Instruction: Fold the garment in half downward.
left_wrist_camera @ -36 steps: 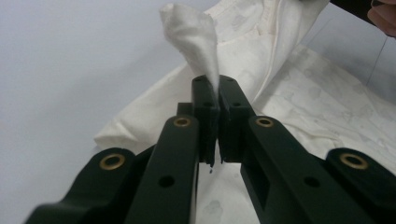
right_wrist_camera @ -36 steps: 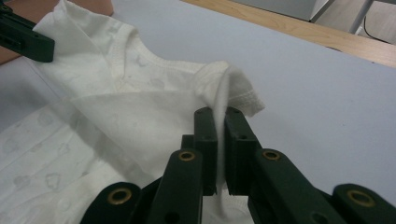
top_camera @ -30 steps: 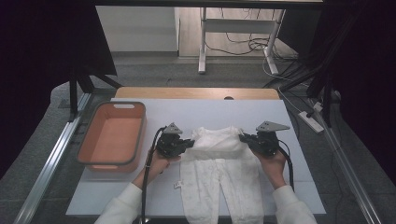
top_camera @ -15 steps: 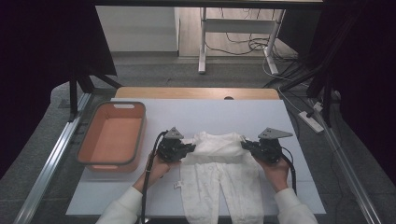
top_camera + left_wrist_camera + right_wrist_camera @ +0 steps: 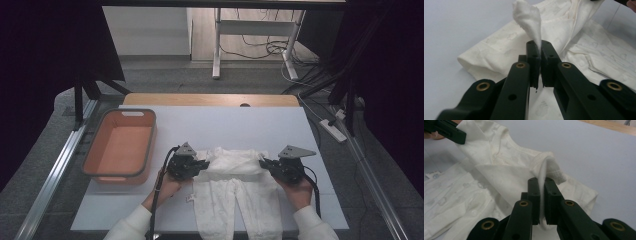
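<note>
Pinching white garment (image 5: 235, 165), both grippers' fingers (image 5: 534, 53) clamp tight on folds.

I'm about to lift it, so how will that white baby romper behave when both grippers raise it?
Probably floppy: the white romper already folds and puckers where the left gripper and right gripper pinch it. Likely light, being thin cloth. Its legs would probably hang and drag across the table.

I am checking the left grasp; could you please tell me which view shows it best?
The left gripper view: the left gripper pinches a fold of the white garment. The high view shows it small; the right gripper view shows one jaw.
</note>
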A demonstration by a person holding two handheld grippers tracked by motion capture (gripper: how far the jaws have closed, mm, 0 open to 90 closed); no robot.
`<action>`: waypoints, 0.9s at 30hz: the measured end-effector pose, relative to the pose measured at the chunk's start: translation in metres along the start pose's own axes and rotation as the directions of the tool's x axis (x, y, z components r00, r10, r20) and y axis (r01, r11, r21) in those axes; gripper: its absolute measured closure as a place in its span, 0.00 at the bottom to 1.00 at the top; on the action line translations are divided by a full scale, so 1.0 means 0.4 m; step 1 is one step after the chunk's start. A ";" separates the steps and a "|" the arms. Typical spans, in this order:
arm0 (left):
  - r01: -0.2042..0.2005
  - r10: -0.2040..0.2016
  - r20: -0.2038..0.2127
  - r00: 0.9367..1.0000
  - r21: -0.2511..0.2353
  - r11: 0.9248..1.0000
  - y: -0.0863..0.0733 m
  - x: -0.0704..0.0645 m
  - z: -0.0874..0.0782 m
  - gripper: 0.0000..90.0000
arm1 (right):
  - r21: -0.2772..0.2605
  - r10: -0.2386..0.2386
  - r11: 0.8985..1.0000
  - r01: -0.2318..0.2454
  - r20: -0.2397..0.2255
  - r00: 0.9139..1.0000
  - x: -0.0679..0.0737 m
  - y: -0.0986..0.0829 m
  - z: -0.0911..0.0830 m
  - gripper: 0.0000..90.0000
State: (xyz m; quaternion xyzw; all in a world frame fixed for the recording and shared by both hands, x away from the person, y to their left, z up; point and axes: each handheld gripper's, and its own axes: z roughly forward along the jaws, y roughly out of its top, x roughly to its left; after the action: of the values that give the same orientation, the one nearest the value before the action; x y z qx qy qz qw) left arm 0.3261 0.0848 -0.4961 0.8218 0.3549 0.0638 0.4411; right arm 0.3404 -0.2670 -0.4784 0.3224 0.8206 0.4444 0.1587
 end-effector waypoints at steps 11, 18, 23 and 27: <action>0.003 -0.003 0.002 1.000 0.002 1.000 -0.009 -0.003 -0.004 0.94 | 0.020 -0.008 1.000 0.008 -0.002 1.000 0.009 -0.015 -0.001 0.94; 0.006 -0.006 0.005 1.000 0.003 1.000 -0.012 -0.003 -0.004 0.94 | 0.022 -0.007 1.000 0.007 -0.007 1.000 0.012 -0.019 -0.004 0.94; 0.004 -0.004 0.006 1.000 0.006 1.000 -0.013 -0.006 -0.005 0.95 | 0.024 -0.006 1.000 0.006 -0.009 1.000 0.013 -0.020 -0.006 0.94; 0.001 -0.001 0.010 1.000 -0.002 1.000 -0.014 -0.016 -0.011 0.94 | 0.023 -0.012 1.000 0.012 -0.007 1.000 0.019 -0.024 -0.017 0.94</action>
State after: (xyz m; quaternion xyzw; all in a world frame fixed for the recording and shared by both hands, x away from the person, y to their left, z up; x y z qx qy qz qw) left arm 0.3165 0.0857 -0.4965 0.8215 0.3532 0.0596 0.4437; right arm 0.3272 -0.2699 -0.4823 0.3178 0.8282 0.4349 0.1549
